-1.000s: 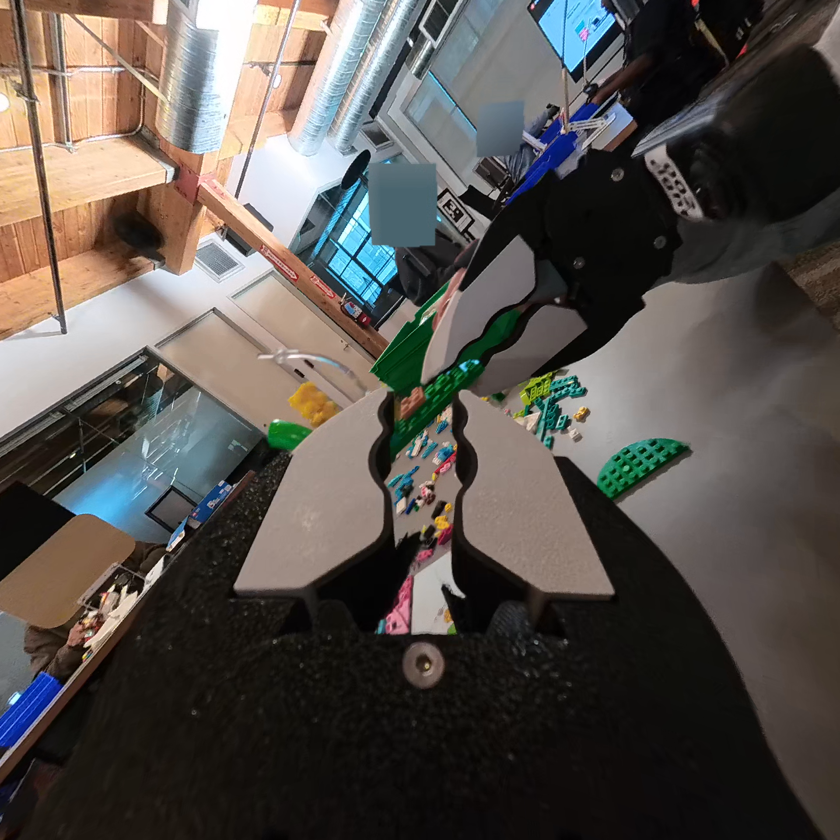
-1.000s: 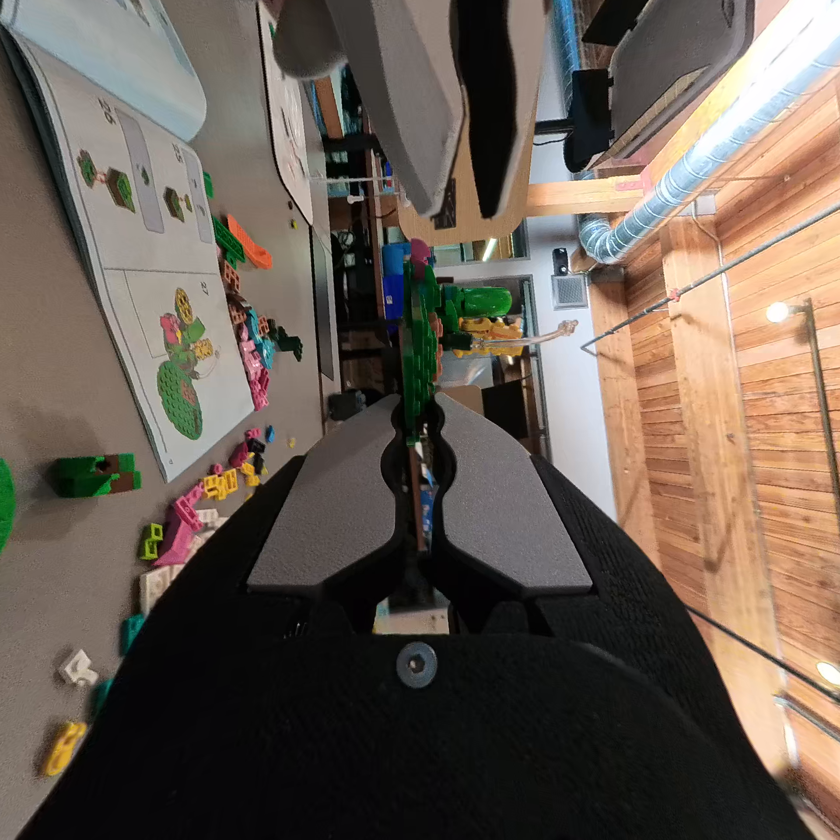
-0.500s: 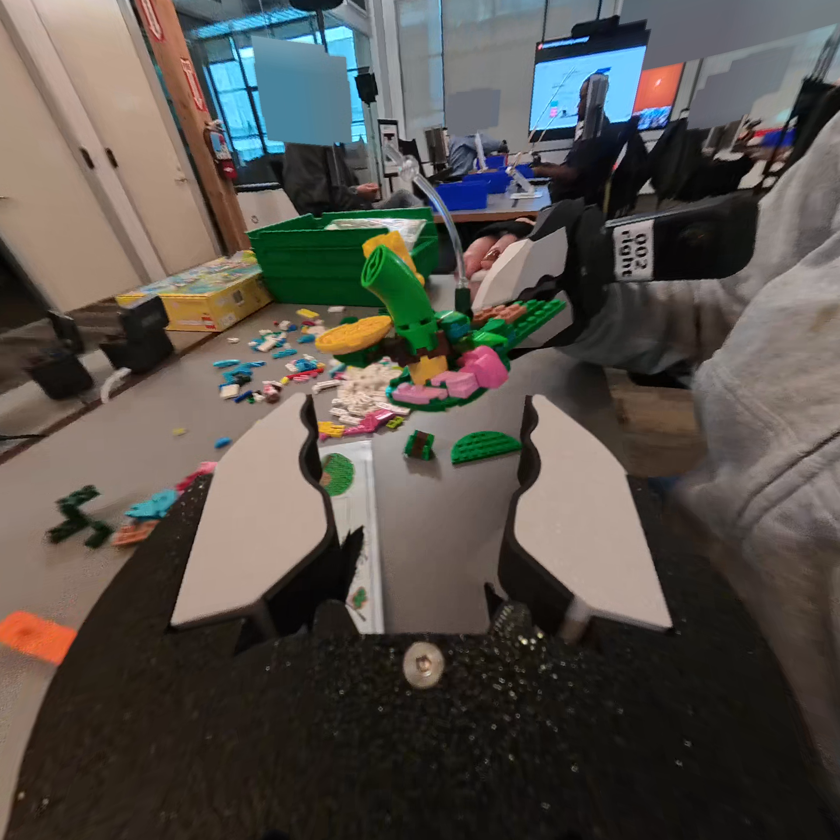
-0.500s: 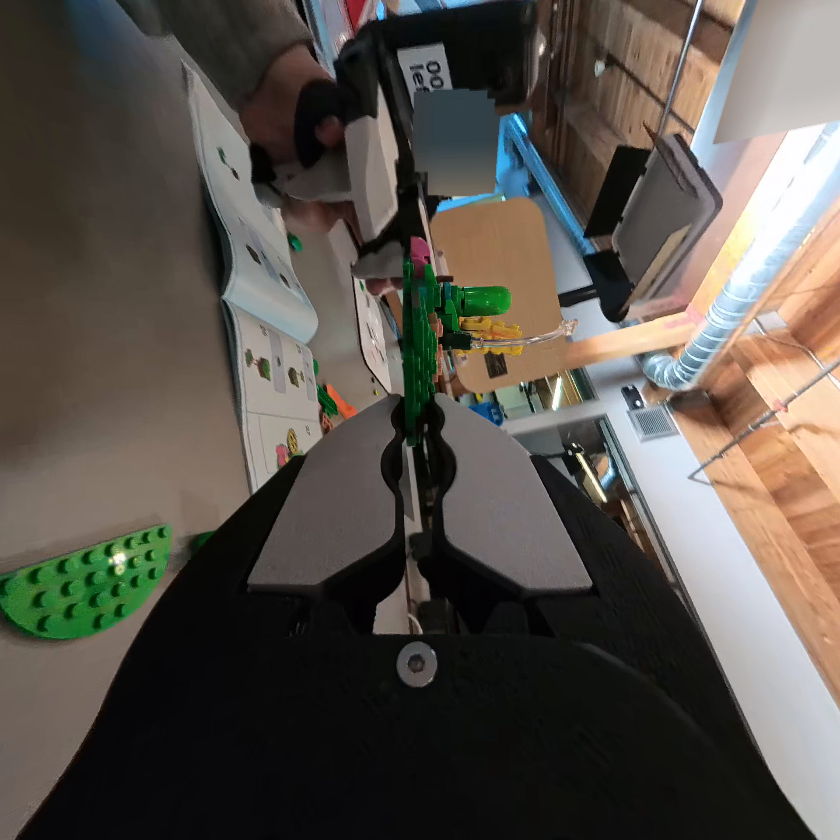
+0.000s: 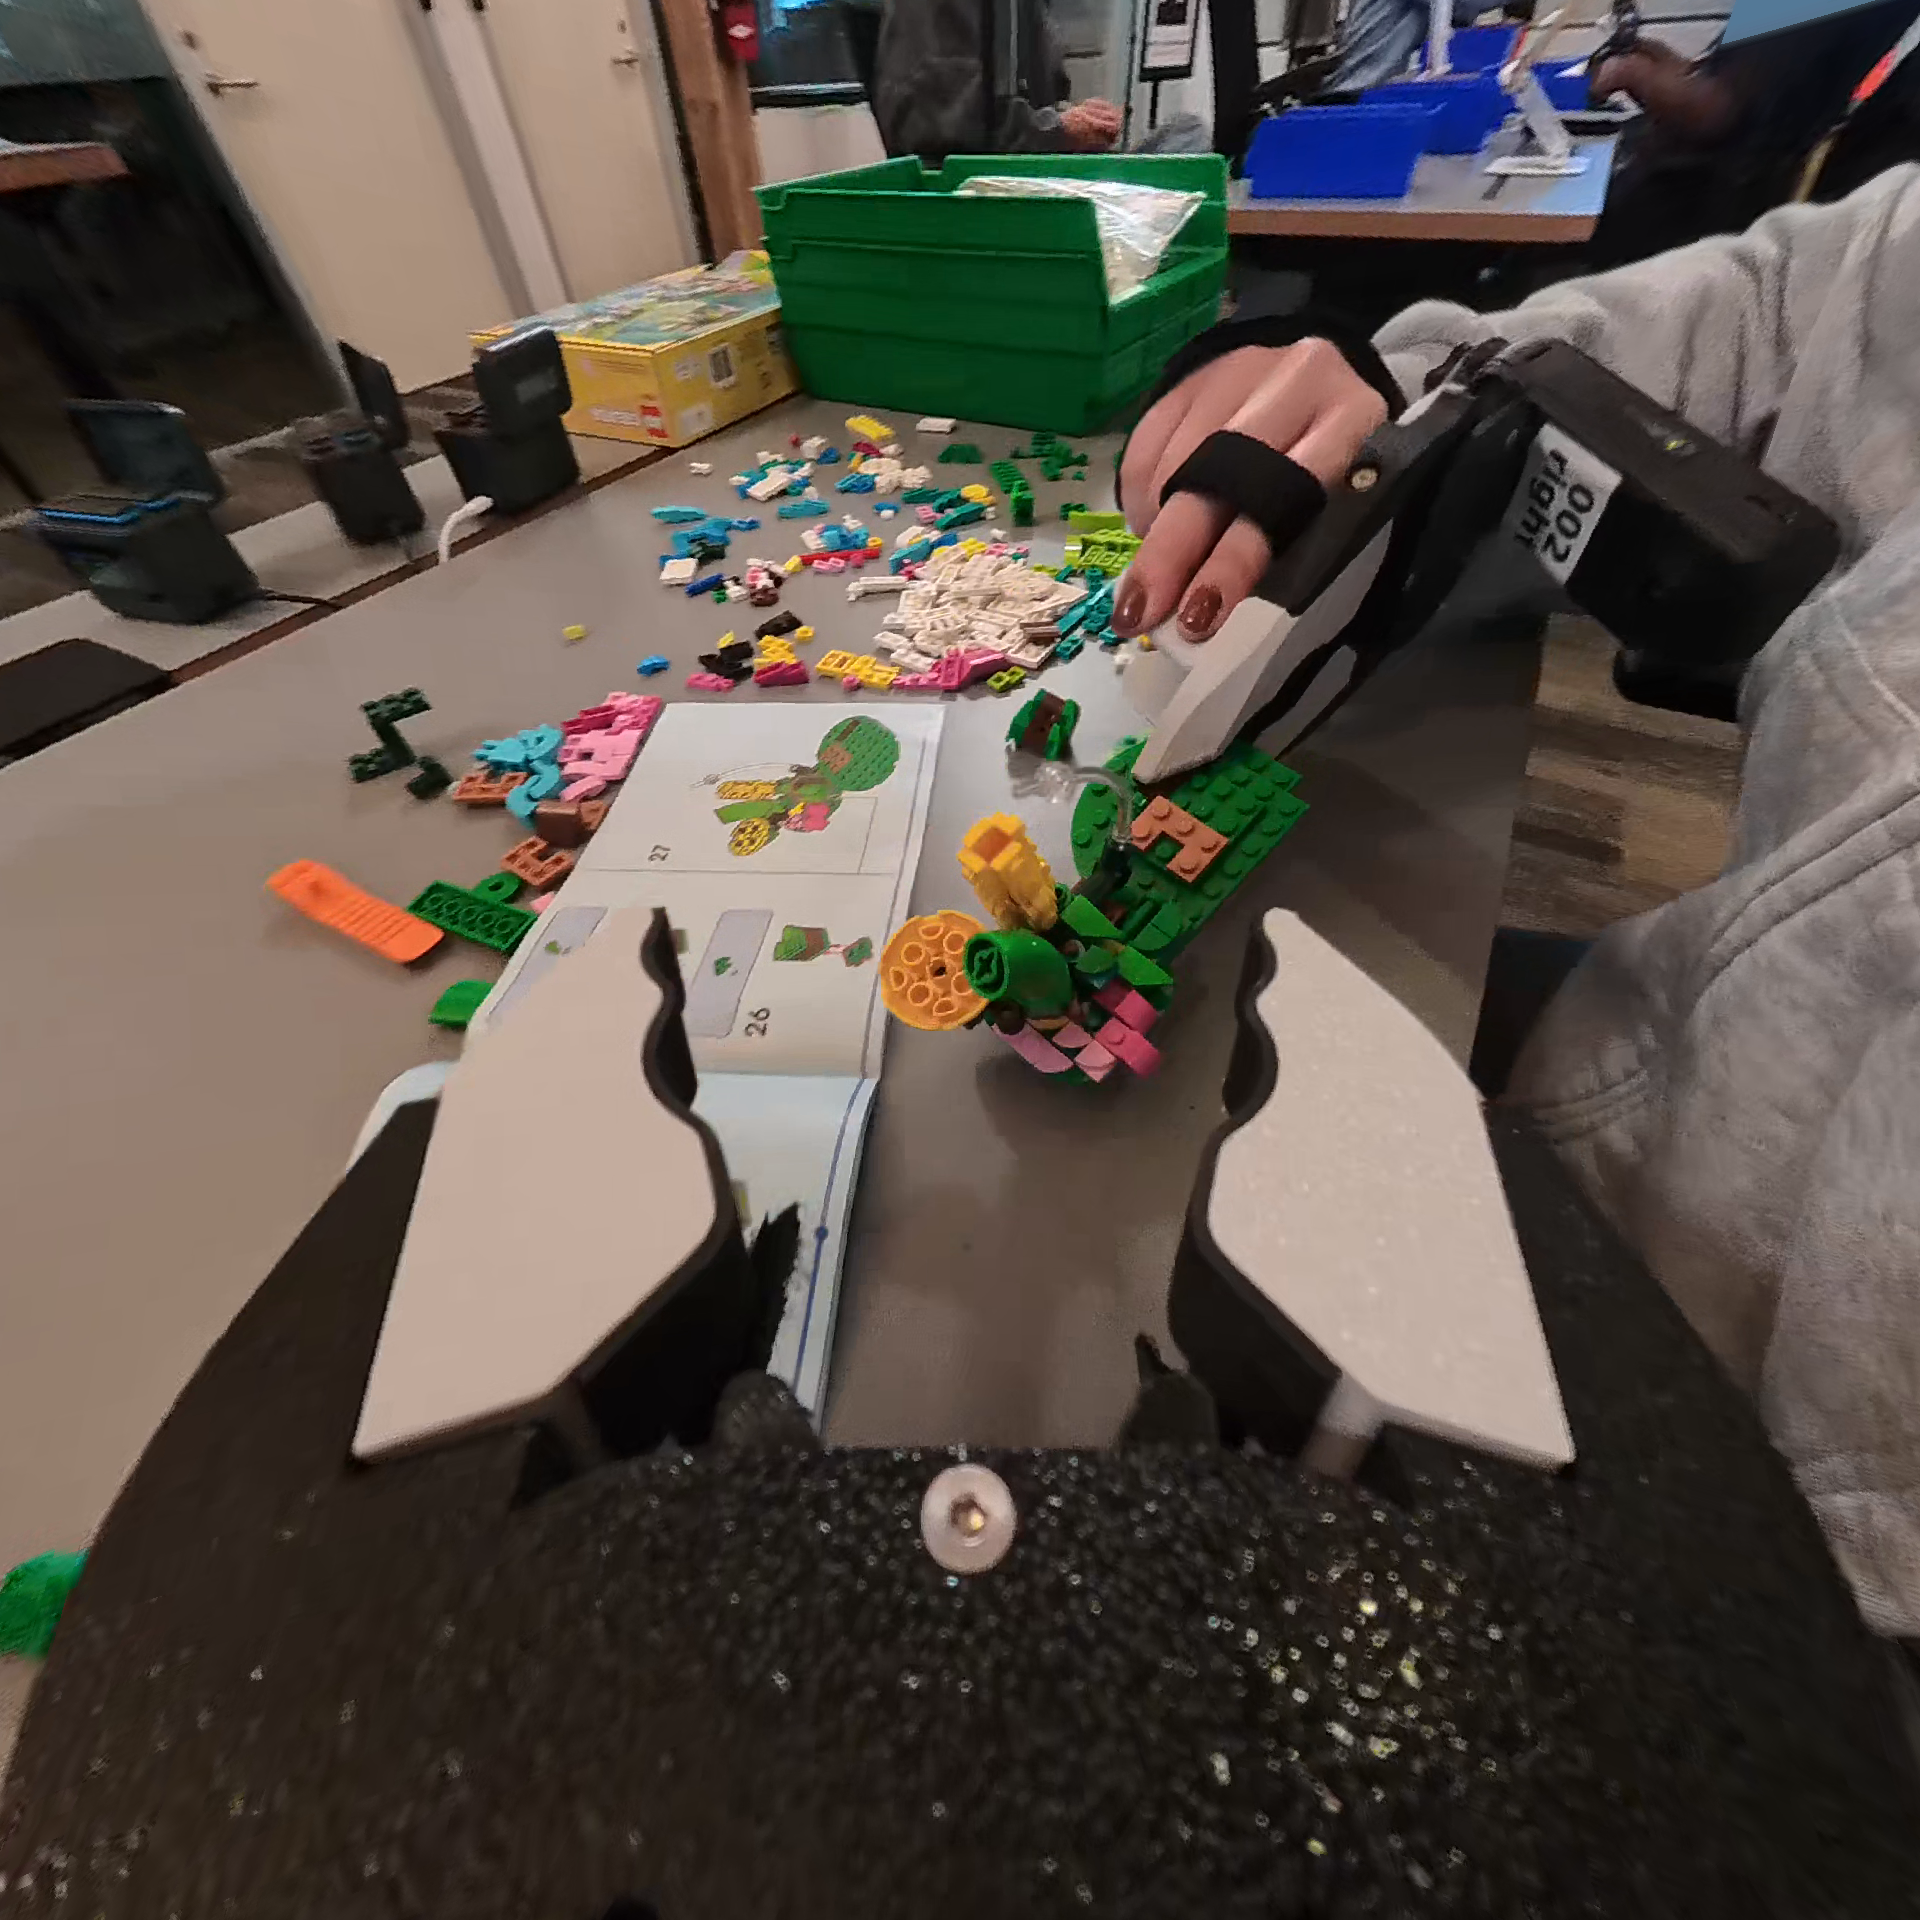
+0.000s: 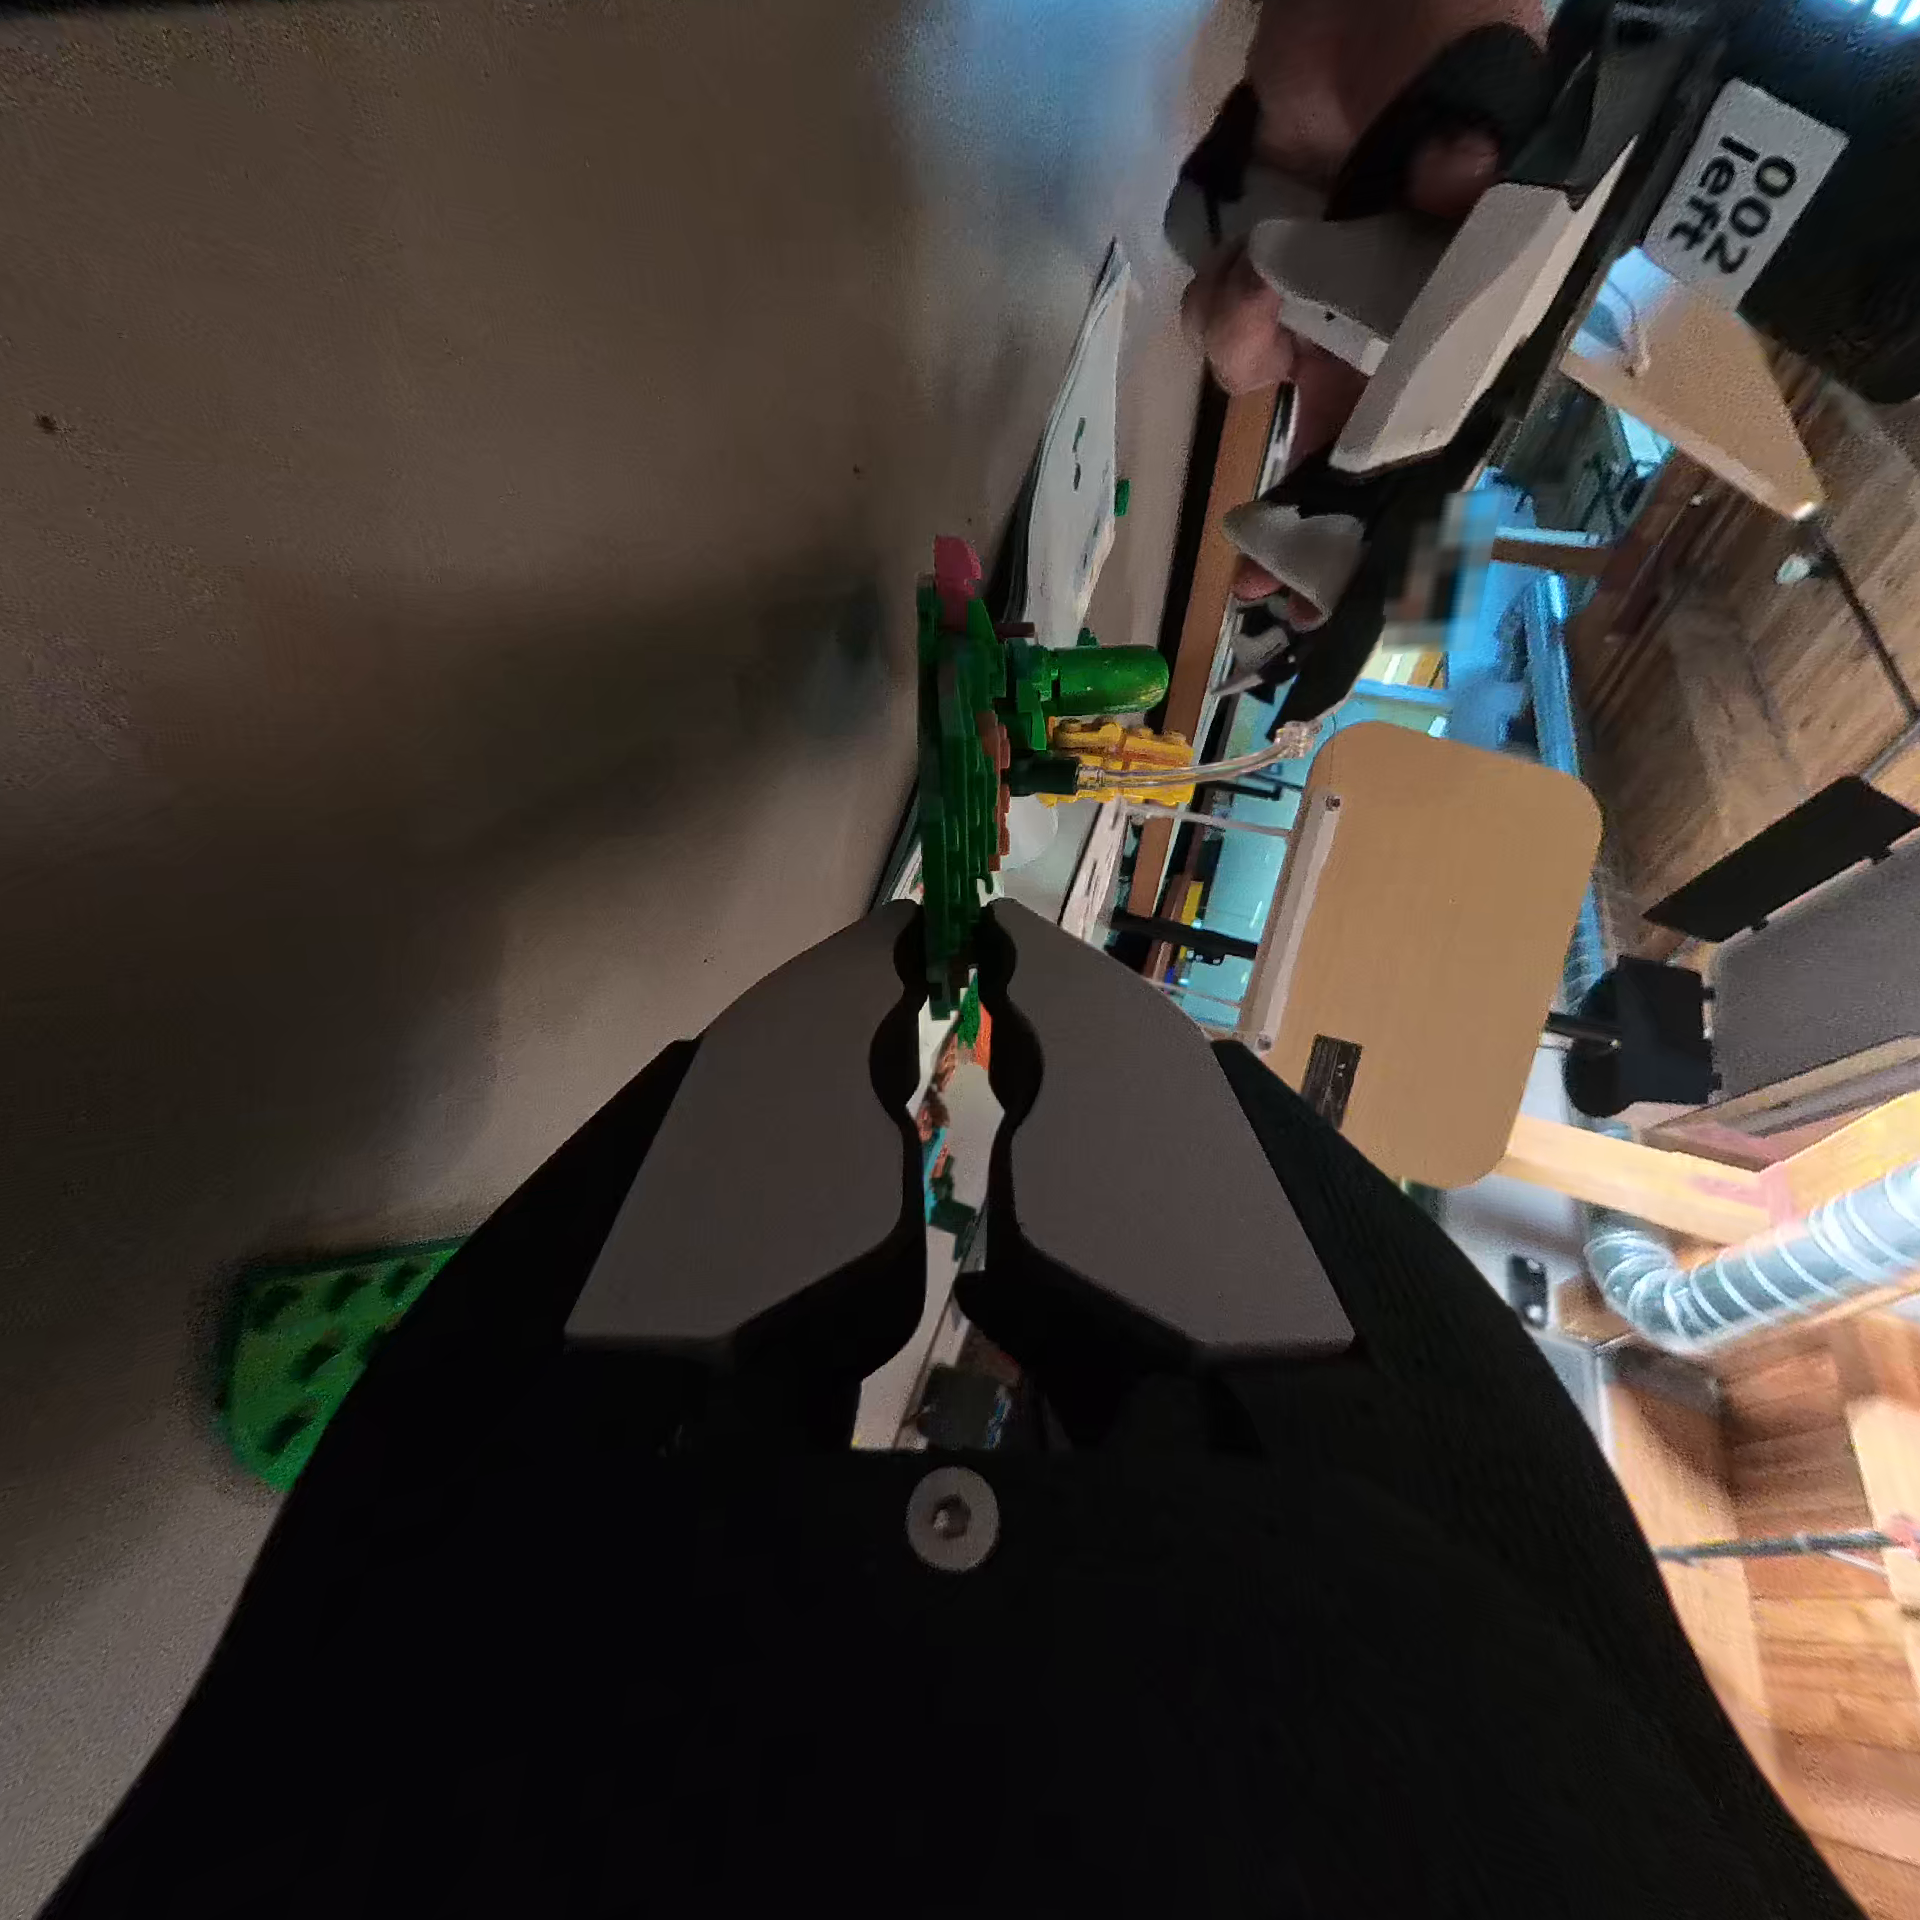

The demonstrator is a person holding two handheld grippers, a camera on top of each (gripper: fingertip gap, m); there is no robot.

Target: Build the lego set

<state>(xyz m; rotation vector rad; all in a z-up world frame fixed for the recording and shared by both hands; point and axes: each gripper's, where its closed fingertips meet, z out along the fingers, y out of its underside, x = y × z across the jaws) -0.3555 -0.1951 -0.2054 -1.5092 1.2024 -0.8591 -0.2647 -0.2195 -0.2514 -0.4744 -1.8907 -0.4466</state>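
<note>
The right tool [image 6: 951, 925] pinches the edge of the round green plate of a brick model [image 5: 1184, 831], its pads pressed on both faces, holding the model tilted with its pink edge down near the grey bench [image 5: 156, 987]. The left tool [image 5: 956, 997] is spread wide with nothing between its fingers, just short of the model, beside an open instruction booklet [image 5: 769, 831]. Loose bricks [image 5: 966, 613] lie scattered farther back.
</note>
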